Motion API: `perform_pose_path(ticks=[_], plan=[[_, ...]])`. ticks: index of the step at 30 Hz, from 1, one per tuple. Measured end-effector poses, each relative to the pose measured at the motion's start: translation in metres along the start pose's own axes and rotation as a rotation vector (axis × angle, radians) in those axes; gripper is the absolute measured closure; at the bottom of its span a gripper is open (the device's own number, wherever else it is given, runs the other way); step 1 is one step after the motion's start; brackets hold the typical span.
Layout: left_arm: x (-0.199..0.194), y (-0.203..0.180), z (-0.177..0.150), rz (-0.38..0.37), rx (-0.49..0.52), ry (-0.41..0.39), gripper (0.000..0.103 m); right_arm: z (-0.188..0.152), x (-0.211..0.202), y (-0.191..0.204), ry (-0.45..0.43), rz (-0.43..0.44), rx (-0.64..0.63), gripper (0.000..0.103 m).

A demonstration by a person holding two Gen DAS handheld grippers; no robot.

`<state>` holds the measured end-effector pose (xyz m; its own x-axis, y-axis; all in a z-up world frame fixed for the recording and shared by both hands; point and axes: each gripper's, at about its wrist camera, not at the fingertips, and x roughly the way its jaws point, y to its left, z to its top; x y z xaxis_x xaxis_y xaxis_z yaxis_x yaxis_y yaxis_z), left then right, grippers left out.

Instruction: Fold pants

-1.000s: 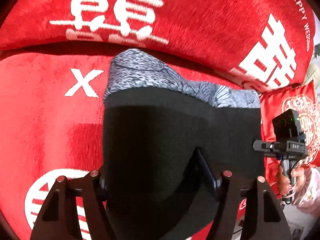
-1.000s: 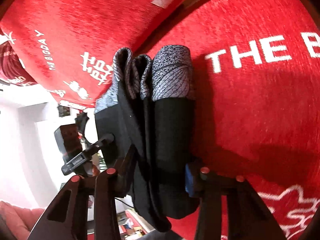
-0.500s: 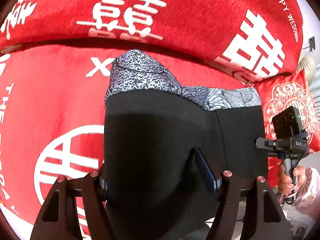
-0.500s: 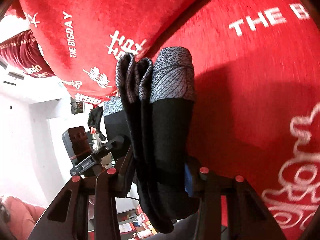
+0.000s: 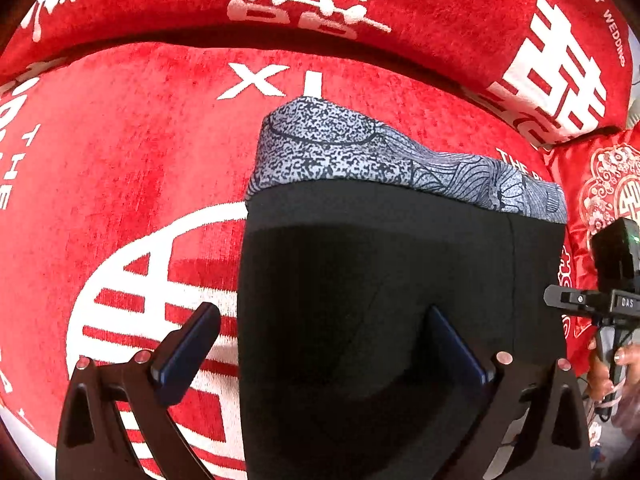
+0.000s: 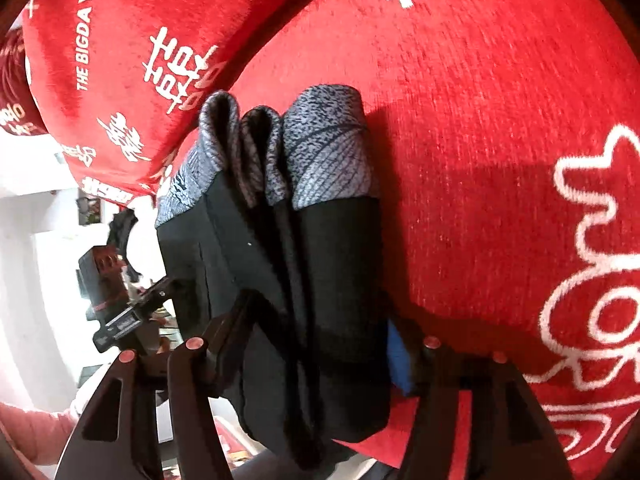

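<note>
The folded black pants (image 5: 380,288) with a grey patterned band (image 5: 360,152) hang in front of the red sofa. In the left wrist view my left gripper (image 5: 320,344) stands open: its left finger (image 5: 188,344) is clear of the cloth and its right finger (image 5: 452,344) lies against it. In the right wrist view my right gripper (image 6: 320,332) is shut on the stacked layers of the pants (image 6: 312,280), which hang folded in several layers with the grey band (image 6: 320,152) on top. The right gripper also shows at the right edge of the left wrist view (image 5: 612,300).
A red sofa seat (image 5: 120,160) with white lettering lies below, and its red back cushion (image 5: 400,0) is behind. A red embroidered pillow (image 5: 600,184) sits at the right. A white room (image 6: 32,240) shows past the sofa's left edge.
My left gripper has opened: its left finger has come away from the pants. Both grippers and the pants have moved back over the sofa seat.
</note>
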<state>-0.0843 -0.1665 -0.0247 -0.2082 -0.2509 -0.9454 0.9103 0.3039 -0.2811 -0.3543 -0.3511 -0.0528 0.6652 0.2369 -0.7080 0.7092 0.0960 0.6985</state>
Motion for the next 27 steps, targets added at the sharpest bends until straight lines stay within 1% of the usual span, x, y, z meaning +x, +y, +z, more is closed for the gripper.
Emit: perform_pose_path(ticks=[2, 5, 7, 8, 9, 12, 14, 16, 17, 19, 20, 22, 25, 27], plan=[[-0.002, -0.004, 0.0, 0.024, 0.004, 0.007, 0.0, -0.005, -0.005, 0.0, -0.008, -0.048, 0.006, 0.032], [-0.012, -0.017, -0.003, 0.101, 0.044, 0.0, 0.0, -0.007, -0.009, 0.005, -0.014, -0.123, 0.041, 0.023], [-0.027, -0.028, -0.01, 0.155, 0.08, -0.043, 0.0, -0.011, -0.014, 0.013, -0.036, -0.175, 0.039, 0.023], [-0.036, -0.031, -0.013, 0.173, 0.083, -0.066, 0.0, -0.014, -0.017, 0.017, -0.046, -0.2, 0.034, 0.022], [-0.043, -0.034, -0.015, 0.183, 0.082, -0.083, 0.0, -0.019, -0.022, 0.02, -0.055, -0.233, 0.034, 0.021], [-0.07, -0.042, -0.023, 0.18, 0.064, -0.13, 0.0, -0.036, -0.035, 0.03, -0.09, -0.316, 0.036, 0.012], [-0.088, -0.049, -0.028, 0.151, 0.067, -0.154, 0.0, -0.048, -0.044, 0.042, -0.12, -0.378, 0.032, 0.0], [-0.103, -0.058, -0.034, 0.126, 0.109, -0.153, 0.0, -0.059, -0.053, 0.058, -0.171, -0.422, 0.004, 0.0], [-0.108, -0.064, -0.036, 0.136, 0.139, -0.143, 0.0, -0.065, -0.058, 0.069, -0.2, -0.456, -0.018, 0.0], [-0.117, -0.074, -0.041, 0.181, 0.196, -0.126, 0.0, -0.074, -0.063, 0.087, -0.232, -0.517, -0.051, 0.0], [-0.123, -0.079, -0.044, 0.2, 0.223, -0.122, 0.0, -0.078, -0.066, 0.095, -0.234, -0.53, -0.062, 0.0], [-0.137, -0.088, -0.05, 0.211, 0.254, -0.125, 0.0, -0.087, -0.071, 0.106, -0.224, -0.529, -0.066, 0.0], [-0.155, -0.097, -0.06, 0.208, 0.249, -0.094, 0.0, -0.097, -0.071, 0.121, -0.18, -0.557, -0.053, 0.0], [-0.159, -0.1, -0.064, 0.23, 0.236, -0.06, 0.0, -0.103, -0.072, 0.129, -0.155, -0.573, -0.031, 0.0]])
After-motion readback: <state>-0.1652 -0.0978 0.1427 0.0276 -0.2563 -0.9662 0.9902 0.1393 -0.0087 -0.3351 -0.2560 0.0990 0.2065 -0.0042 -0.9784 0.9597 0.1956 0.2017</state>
